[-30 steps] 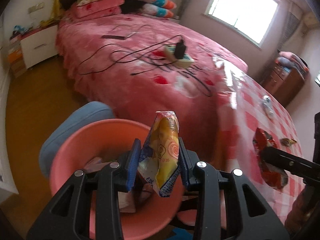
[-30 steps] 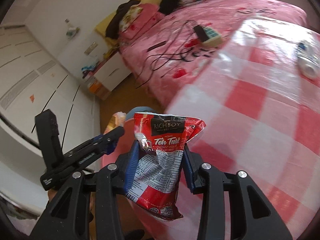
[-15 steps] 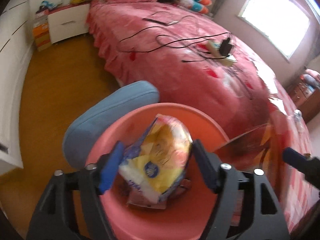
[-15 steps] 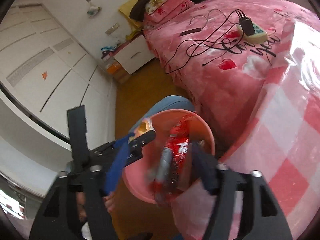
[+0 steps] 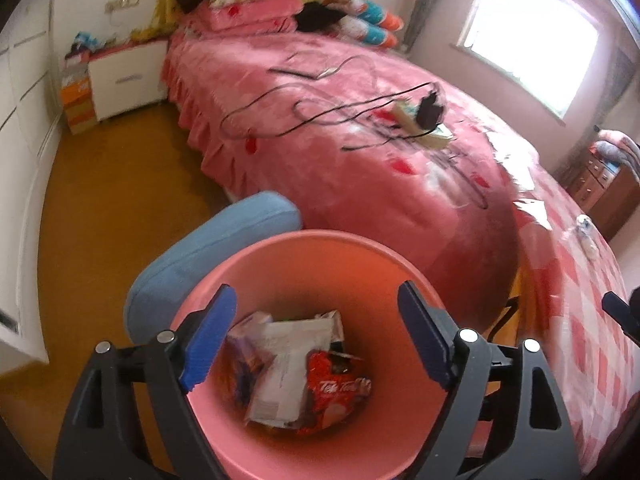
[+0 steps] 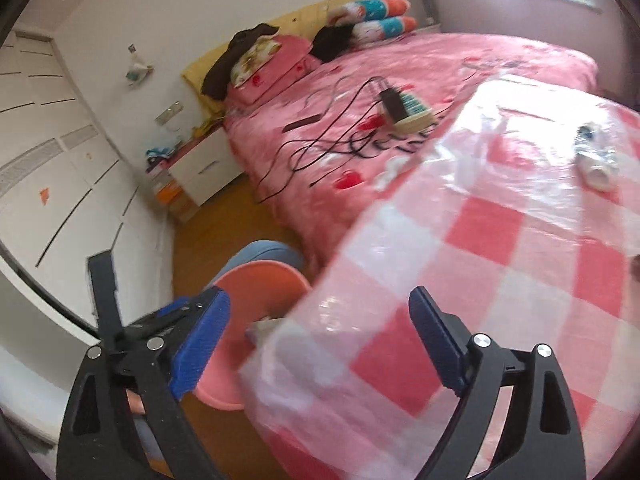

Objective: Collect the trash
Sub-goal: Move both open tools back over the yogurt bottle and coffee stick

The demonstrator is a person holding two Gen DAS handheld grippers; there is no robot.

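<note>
My left gripper point(image 5: 316, 336) is open and empty, held right above the pink bin point(image 5: 320, 256). Inside the bin lie several wrappers, among them the red noodle packet point(image 5: 340, 392) and a white wrapper point(image 5: 286, 372). My right gripper point(image 6: 320, 340) is open and empty over the corner of the red-and-white checked table point(image 6: 500, 280). The bin point(image 6: 256, 280) shows beside that table's corner in the right wrist view, with the left gripper's body point(image 6: 132, 328) over it. A crumpled white item point(image 6: 596, 156) lies on the far part of the table.
A blue cushioned stool point(image 5: 212, 252) stands against the bin. The pink bed point(image 5: 340, 120) with black cables and a power strip point(image 5: 424, 124) lies beyond. A white nightstand point(image 5: 120, 76) stands far left, a wooden dresser point(image 5: 604, 188) at right, on a wooden floor point(image 5: 116, 208).
Both grippers opened and let go of their wrappers, which dropped into the bin. The right gripper has swung back over the table corner.
</note>
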